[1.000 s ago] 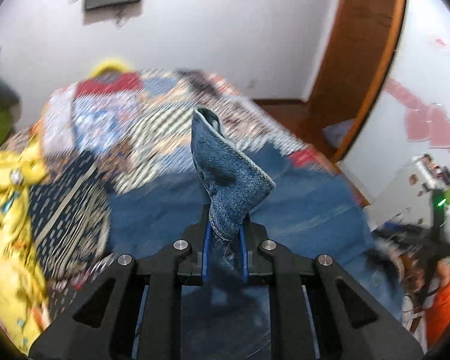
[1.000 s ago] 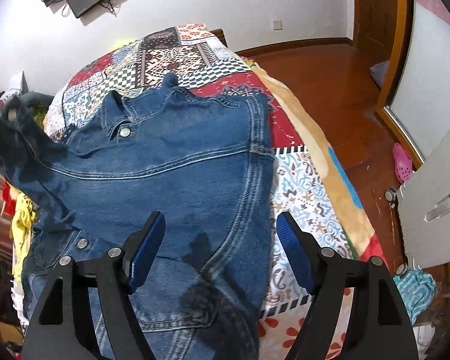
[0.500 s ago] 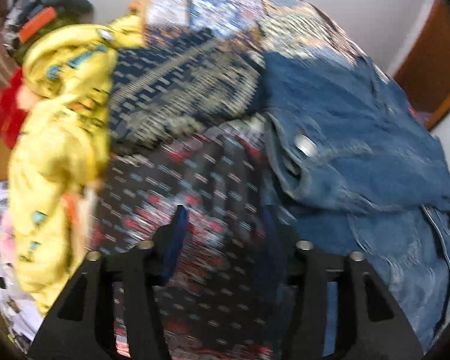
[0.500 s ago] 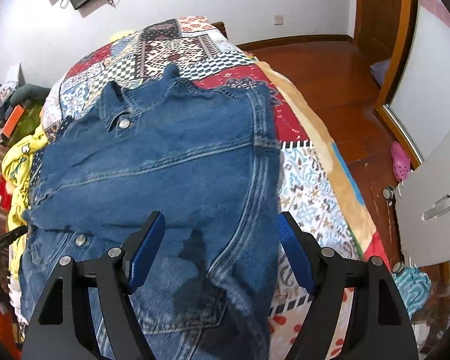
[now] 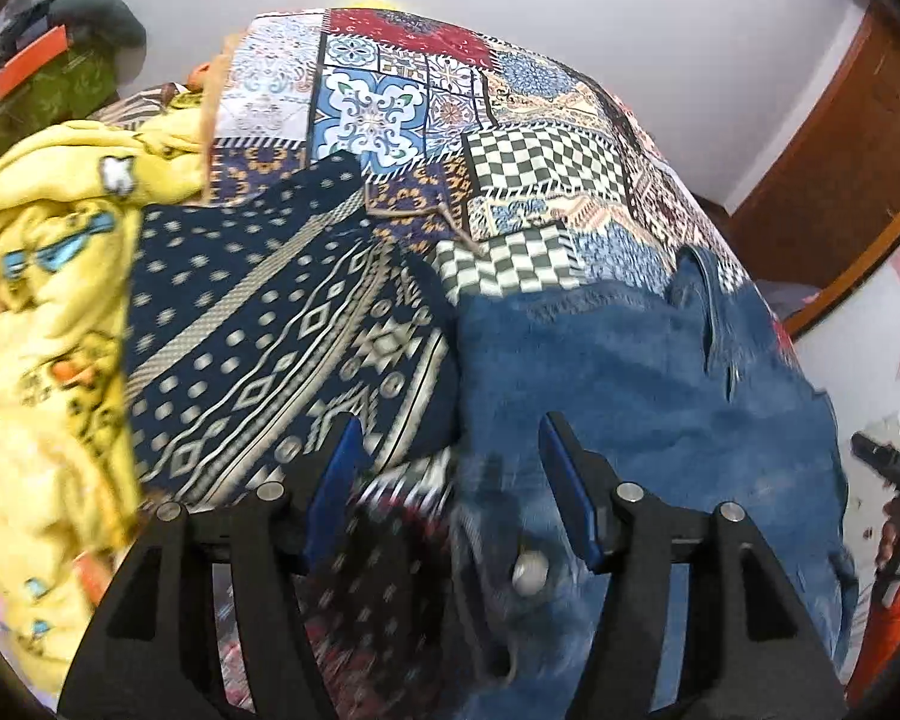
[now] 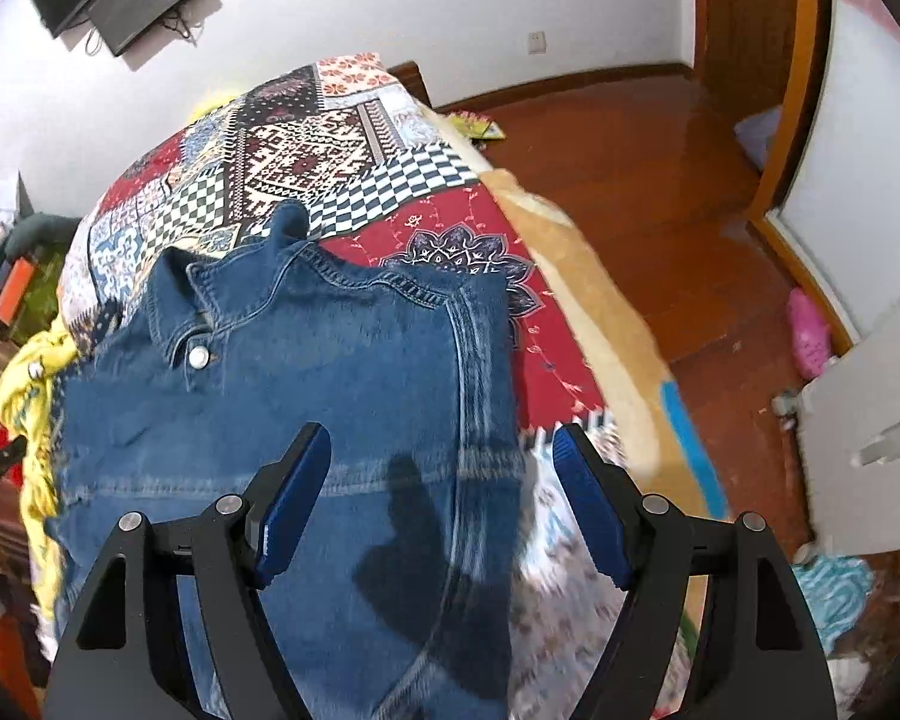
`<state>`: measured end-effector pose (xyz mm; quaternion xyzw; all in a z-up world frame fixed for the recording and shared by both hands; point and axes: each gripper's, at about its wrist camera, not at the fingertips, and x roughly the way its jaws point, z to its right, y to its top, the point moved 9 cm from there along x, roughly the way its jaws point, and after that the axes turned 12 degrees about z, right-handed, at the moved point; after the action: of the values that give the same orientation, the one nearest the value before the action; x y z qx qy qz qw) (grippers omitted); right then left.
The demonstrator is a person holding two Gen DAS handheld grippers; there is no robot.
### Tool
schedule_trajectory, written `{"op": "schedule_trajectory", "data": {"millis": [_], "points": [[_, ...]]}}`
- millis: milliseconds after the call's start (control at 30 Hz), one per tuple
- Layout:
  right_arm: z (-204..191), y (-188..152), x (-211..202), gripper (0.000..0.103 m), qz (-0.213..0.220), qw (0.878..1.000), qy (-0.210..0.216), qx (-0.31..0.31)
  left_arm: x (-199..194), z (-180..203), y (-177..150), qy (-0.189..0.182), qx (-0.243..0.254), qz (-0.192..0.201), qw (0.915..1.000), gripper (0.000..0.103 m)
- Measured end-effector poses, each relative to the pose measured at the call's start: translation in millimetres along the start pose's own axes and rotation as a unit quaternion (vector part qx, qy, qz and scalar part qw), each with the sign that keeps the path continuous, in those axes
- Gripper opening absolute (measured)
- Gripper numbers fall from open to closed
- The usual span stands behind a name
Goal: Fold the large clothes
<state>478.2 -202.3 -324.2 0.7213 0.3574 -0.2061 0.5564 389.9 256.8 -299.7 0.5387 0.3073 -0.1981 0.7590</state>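
Left claw (image 5: 450, 480) spread, nothing pinched, jaws recently parted; denim jacket (image 5: 660, 372) edge lies below it, seemingly untouched (blurred). Right claw (image 6: 441, 504) spread above jacket, flat on the bed (image 6: 342, 138).

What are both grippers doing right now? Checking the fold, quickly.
Left gripper: open, just released the denim jacket.
Right gripper: open above the jacket, holding nothing.

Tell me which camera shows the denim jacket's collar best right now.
The right wrist view: the denim jacket's collar lies flat and sharp there, its button plain. The left wrist view shows only the denim jacket side-on, partly blurred, with the collar's edge sticking up at the far end.
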Motion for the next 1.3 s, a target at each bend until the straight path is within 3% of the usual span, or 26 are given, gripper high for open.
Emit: {"op": "schedule_trajectory", "data": {"millis": [267, 367, 433, 567, 600, 700, 800, 900, 1100, 1300], "points": [[13, -2, 54, 0.074, -0.044, 0.998, 0.025, 0.039, 63, 15, -8, -0.056, -0.022, -0.045, 0.9972, 0.050], [9, 3, 58, 0.073, -0.026, 0.999, 0.027, 0.029, 78, 19, -10, -0.047, -0.012, -0.049, 0.9976, 0.047], [6, 6, 58, 0.063, -0.016, 0.999, 0.028, 0.023, 82, 21, -6, -0.033, 0.008, -0.034, 0.9988, 0.038], [6, 11, 62, 0.032, -0.004, 1.000, 0.003, 0.010, 72, 29, 3, 0.000, 0.063, -0.010, 0.9980, 0.007], [5, 13, 62, 0.023, -0.004, 1.000, 0.002, 0.008, 68, 32, 5, 0.003, 0.072, -0.005, 0.9974, 0.006], [1, 20, 56, 0.014, -0.004, 1.000, 0.014, 0.004, 48, 44, 15, 0.011, 0.100, 0.014, 0.9948, 0.006], [-12, 37, 35, 0.012, 0.019, 0.999, 0.030, -0.011, 27, 56, 30, 0.016, 0.120, 0.039, 0.9919, 0.005], [-31, 54, 14, 0.012, 0.040, 0.998, 0.048, -0.029, 2, 62, 49, 0.014, 0.102, 0.066, 0.9925, 0.005], [-90, 102, -20, 0.012, 0.098, 0.988, 0.081, -0.083, -24, 61, 73, 0.044, 0.106, 0.108, 0.9875, 0.005], [-134, 136, 3, 0.012, 0.134, 0.981, 0.081, -0.118, -13, 30, 100, 0.064, 0.077, 0.118, 0.9880, 0.005]]}}
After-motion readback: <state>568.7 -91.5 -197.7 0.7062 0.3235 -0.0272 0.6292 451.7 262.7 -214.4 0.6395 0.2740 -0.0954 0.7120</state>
